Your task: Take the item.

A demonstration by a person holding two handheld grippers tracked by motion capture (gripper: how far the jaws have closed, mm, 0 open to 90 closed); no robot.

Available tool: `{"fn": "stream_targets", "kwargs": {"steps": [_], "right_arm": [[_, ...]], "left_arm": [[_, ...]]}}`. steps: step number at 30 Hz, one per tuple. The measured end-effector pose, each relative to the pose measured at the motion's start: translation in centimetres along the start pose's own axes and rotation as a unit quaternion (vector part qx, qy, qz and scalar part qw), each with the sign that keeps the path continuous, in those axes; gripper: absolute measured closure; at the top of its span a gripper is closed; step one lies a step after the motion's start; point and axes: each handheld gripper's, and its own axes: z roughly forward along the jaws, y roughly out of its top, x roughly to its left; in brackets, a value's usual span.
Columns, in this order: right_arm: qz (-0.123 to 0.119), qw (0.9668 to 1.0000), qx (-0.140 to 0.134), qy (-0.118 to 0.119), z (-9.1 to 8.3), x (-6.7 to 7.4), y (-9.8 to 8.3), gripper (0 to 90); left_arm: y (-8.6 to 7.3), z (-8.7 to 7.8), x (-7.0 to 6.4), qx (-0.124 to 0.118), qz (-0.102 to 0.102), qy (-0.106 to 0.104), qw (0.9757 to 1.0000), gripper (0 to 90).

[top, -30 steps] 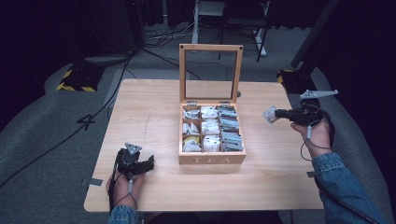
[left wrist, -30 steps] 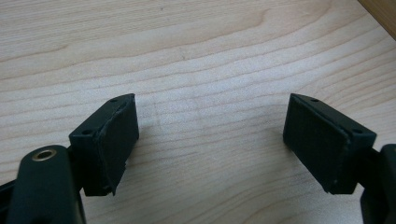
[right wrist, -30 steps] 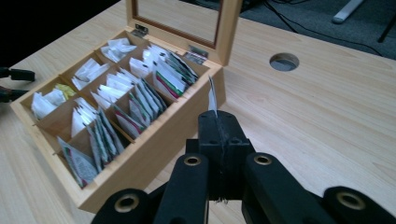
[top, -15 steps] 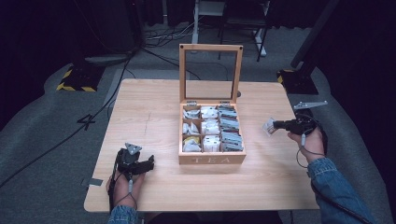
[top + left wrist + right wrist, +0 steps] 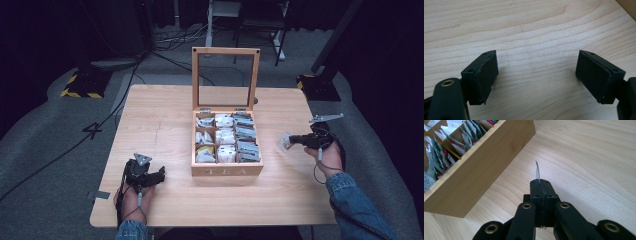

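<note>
Pale wooden tabletop (image 5: 165,125) under dark surroundings, carrying an open light-wood tea box (image 5: 227,171) with a glass-paned lid upright. Right claw (image 5: 291,141) pressed shut on a thin white tea sachet (image 5: 537,171), now lower and nearer the tabletop than a second ago, just to the right of the box. Probably a sachet taken out and about to be laid down. Left claw (image 5: 537,75) spread wide, gripping nothing, resting unmoved near the front left edge.
</note>
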Motion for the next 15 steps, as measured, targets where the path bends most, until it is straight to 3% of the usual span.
{"fn": "stream_targets", "kwargs": {"steps": [15], "right_arm": [[0.012, 0.9998, 0.013, -0.007, 0.6, -0.36, -0.6, 89.0]], "left_arm": [[0.0, 0.0, 0.0, 0.0, 0.0, 0.0, 1.0, 18.8]]}}
